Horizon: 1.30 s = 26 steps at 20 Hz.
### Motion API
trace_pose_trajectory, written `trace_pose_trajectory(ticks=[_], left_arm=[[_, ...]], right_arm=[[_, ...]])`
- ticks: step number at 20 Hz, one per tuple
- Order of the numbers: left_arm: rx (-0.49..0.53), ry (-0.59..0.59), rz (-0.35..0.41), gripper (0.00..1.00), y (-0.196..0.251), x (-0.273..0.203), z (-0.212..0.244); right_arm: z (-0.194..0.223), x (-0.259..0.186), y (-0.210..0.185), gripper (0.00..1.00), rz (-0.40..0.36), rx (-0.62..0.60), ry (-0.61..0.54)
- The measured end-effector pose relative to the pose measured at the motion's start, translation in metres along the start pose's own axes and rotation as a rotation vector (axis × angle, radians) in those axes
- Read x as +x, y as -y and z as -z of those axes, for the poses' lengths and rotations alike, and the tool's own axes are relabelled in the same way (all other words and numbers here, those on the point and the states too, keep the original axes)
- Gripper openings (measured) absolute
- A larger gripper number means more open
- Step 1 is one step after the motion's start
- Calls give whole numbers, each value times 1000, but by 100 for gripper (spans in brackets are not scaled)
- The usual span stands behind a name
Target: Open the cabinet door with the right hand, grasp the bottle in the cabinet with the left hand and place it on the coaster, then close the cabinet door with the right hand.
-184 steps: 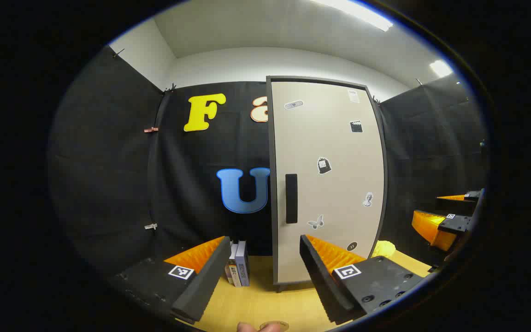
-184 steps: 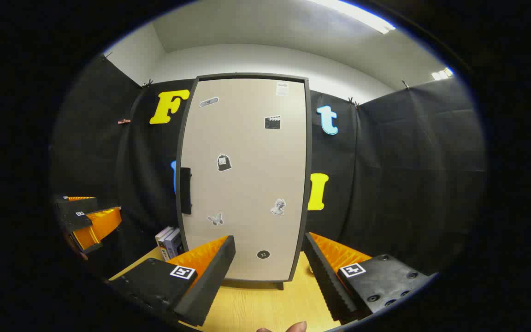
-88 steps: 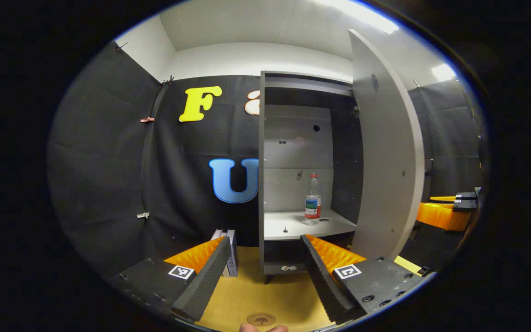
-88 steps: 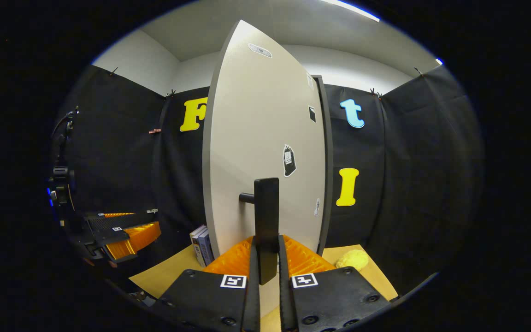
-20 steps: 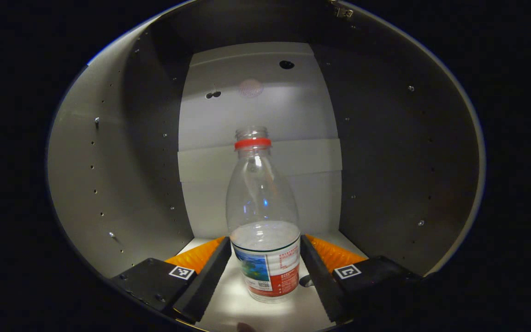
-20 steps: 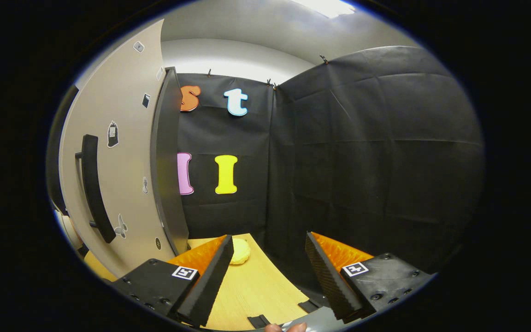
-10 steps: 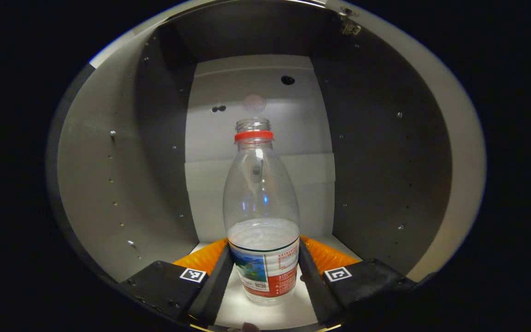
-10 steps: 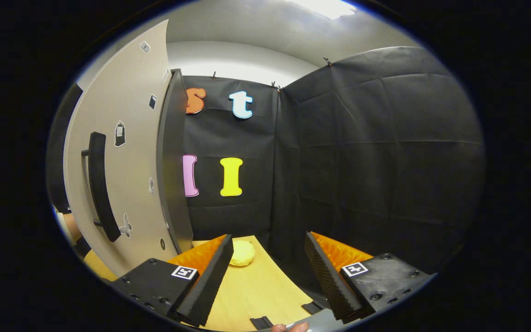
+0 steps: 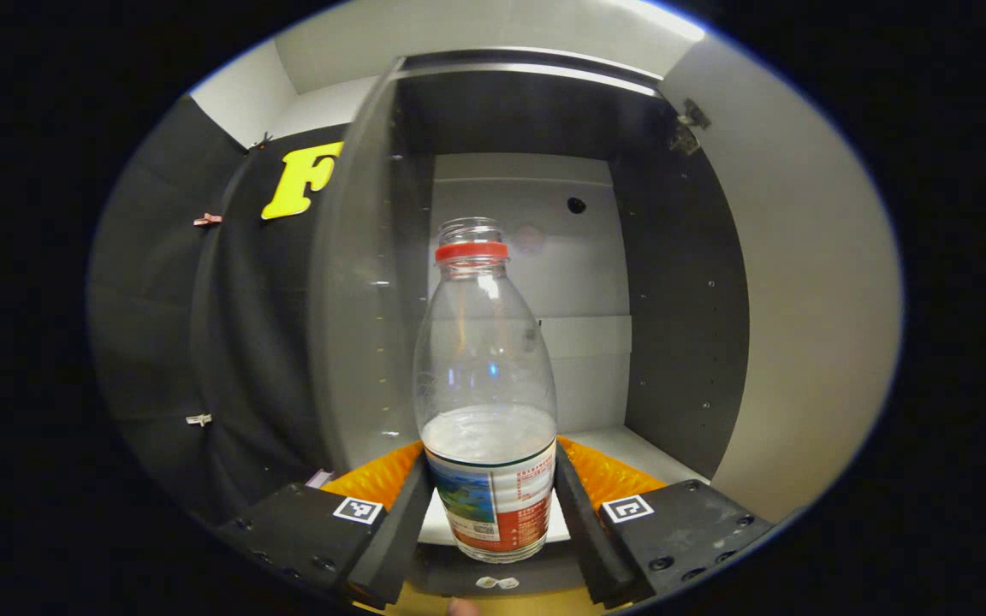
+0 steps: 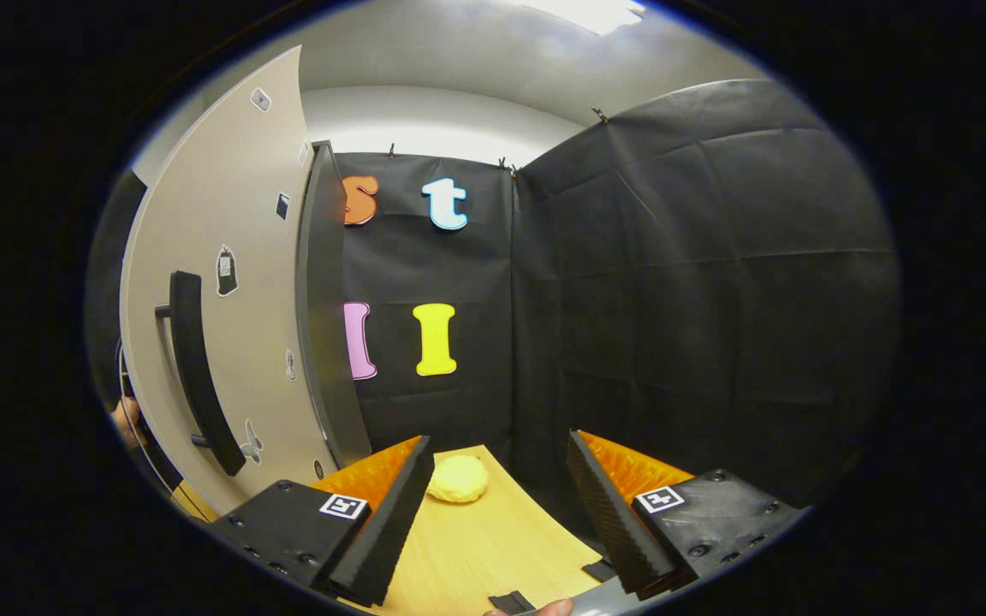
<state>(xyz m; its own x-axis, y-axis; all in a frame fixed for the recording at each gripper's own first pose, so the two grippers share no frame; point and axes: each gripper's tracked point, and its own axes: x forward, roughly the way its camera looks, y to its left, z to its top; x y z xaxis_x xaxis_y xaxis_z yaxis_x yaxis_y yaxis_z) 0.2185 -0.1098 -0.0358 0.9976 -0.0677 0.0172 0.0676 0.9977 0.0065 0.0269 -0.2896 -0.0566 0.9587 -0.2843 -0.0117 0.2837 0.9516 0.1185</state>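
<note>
while the cabinet door (image 10: 236, 282) stands open, left gripper (image 9: 490, 513) grips the bottle (image 9: 487, 402).

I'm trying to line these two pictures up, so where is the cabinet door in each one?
Left gripper view: the cabinet door takes up the right side, swung open with its plain inner face showing, to the right of the bottle.
Right gripper view: the cabinet door is at the left, its outer face showing with the dark handle and stickers.
Shared landmark: the black cloth wall, at the left in the left gripper view and at the right in the right gripper view.
</note>
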Motion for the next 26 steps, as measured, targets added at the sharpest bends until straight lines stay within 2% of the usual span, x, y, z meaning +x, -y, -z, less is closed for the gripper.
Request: trace_pose_trajectory(ticks=[5,8,13,20,23,26], left_arm=[[60,9,6,77,-42,-62,34],[54,14,44,78,-45,-100,64],[-2,38,50,78,-49,-147,117],[32,-7,77,77,-55,-190,211],[10,-46,78,79,-60,-199,248],[-14,-46,123,79,-55,-203,272]], right_arm=[[-9,-4,-21,98,-11,-7,15],[-15,-6,-31,98,-14,-25,27],[-25,-10,-46,98,-12,-68,53],[-35,-18,-66,98,-5,-109,67],[-42,-21,-73,98,4,-137,78],[-48,-24,-79,98,19,-145,86]])
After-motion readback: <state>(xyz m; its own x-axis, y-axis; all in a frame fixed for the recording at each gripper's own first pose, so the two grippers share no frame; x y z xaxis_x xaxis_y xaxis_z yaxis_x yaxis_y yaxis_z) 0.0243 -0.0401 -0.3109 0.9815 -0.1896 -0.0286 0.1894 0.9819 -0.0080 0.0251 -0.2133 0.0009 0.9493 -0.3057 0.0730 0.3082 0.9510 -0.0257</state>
